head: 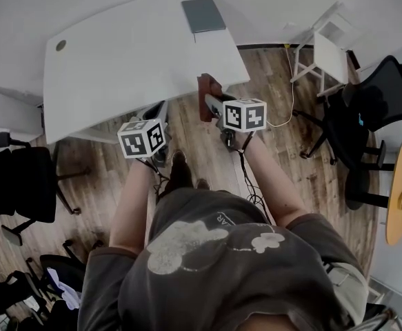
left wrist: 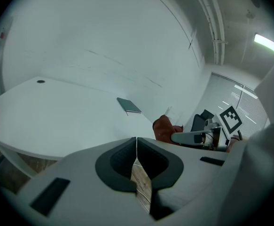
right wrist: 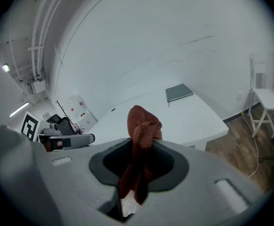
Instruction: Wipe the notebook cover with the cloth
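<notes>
Right gripper (right wrist: 140,142) is pinching the rust-red cloth (right wrist: 142,121), bunched upright btwn its jaws, prob. so it's ready for wiping. Left gripper (left wrist: 136,147) is hovering w/ jaws pressed together, empty. Notebook (head: 203,14) is lying flat at the table's (head: 118,54) far edge, well apart from both.

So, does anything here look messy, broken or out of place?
Nothing stands out. The grey notebook lies flat and closed on the white table, nothing has spilled, and the rust-red cloth is simply bunched in the right gripper.
</notes>
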Available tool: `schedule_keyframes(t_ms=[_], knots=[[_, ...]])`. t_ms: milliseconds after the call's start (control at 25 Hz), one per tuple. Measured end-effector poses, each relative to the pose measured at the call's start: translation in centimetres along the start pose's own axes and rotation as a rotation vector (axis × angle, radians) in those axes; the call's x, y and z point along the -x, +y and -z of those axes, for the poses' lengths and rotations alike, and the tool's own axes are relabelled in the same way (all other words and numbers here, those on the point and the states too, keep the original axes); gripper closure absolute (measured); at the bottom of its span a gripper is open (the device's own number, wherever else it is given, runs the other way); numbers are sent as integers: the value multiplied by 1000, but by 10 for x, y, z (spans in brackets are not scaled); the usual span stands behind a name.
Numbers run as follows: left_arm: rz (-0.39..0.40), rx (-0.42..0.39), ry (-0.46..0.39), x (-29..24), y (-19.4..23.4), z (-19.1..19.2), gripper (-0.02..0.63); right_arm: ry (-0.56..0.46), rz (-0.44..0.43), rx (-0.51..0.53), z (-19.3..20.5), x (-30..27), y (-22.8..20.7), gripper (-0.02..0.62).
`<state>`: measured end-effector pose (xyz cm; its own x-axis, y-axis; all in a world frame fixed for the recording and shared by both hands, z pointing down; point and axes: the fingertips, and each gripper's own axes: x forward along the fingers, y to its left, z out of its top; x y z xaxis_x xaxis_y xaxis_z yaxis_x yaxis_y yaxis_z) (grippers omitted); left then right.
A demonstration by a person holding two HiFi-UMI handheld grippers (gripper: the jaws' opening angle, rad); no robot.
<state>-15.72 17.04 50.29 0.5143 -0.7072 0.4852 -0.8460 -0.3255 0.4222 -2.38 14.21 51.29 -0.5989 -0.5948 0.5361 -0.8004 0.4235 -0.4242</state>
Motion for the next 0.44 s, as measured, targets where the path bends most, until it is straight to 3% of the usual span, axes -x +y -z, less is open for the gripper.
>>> schedule_keyframes(t_ms=[440], knots=[[-22,7,-19,27,-24,26,609,0,-26,2,23,32,11,500]])
